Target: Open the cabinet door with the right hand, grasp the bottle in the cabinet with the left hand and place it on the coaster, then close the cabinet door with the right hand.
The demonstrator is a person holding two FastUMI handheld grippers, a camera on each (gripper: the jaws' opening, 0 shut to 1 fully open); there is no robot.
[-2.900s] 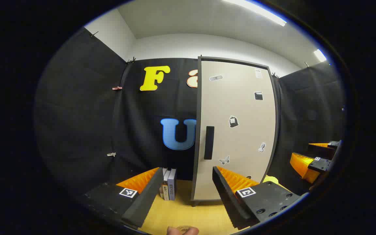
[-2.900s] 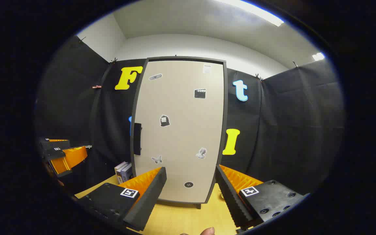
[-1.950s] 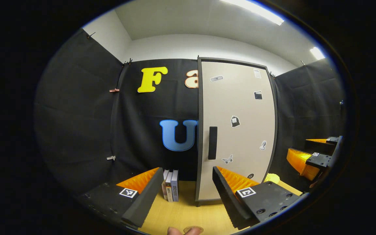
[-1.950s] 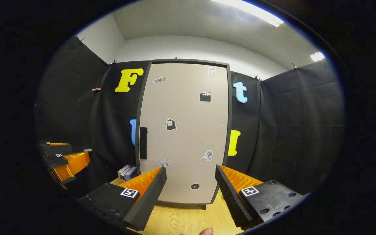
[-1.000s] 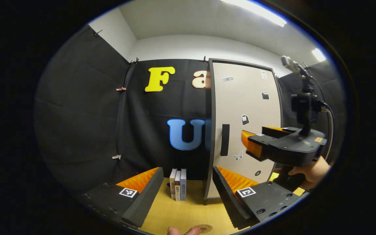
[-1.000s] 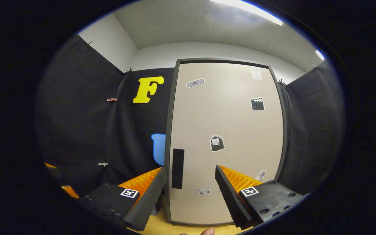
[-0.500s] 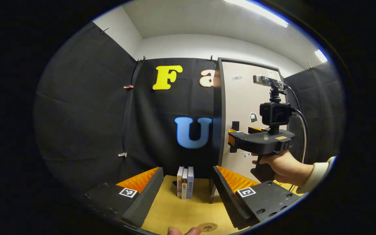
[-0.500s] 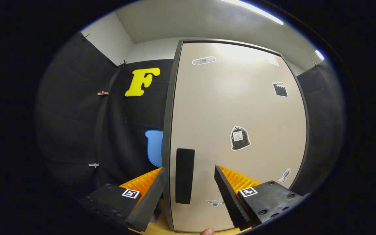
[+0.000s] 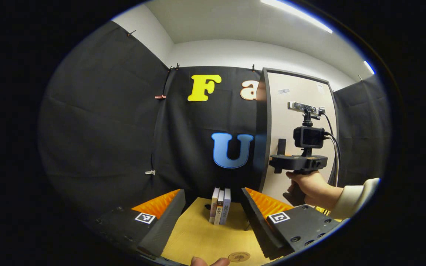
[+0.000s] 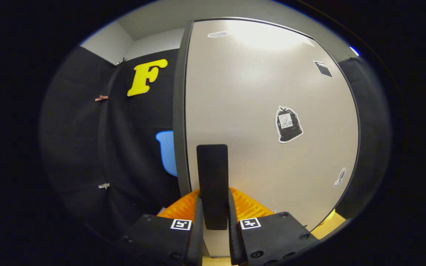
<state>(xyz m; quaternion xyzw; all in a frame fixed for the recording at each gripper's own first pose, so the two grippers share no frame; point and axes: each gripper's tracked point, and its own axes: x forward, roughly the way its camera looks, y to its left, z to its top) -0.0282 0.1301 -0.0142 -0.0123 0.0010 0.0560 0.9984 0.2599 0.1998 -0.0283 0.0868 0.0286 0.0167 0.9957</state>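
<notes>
So the right gripper [image 10: 213,214] has both fingers clamped on the black vertical bar handle [image 10: 212,177] of the tall beige cabinet door with a dark frame [image 10: 272,92], which looks shut or nearly so. The left gripper [image 9: 213,218] hangs with its jaws wide apart, empty, off to the handle side of the door. The bottle is presumably behind that door, can't see it yet. The small round brown coaster [image 9: 239,256] sits on the light wooden worktop [image 9: 198,236] in front of the door, near a few upright books [image 9: 220,207]. My take: the hinges look to be on the edge far from the handle, so pull in an arc about that edge, not straight back, and keep the clamp firm so the handle doesn't slip out
</notes>
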